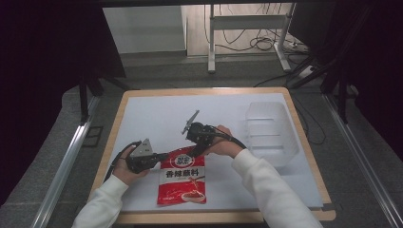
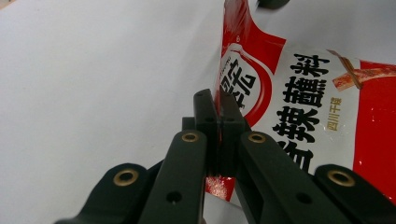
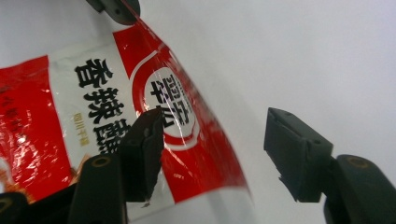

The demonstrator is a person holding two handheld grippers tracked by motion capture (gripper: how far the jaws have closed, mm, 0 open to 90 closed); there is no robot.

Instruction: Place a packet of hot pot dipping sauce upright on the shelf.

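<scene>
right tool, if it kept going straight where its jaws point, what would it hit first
Most likely the red sauce packet: the right tool is open, one jaw already over the packet's top corner. Depth is unclear, so it may meet the white table sheet instead.

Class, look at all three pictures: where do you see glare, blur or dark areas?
High view: dark at both sides, white table bright. Left gripper view: near claw parts blurred, packet print sharp. Right gripper view: shiny glare streaks across the packet.

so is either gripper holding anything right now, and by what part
The left gripper is shut on the red and white plastic sauce packet, pinching its top left edge. The right gripper is open around the packet's top right corner, holding nothing.
</scene>
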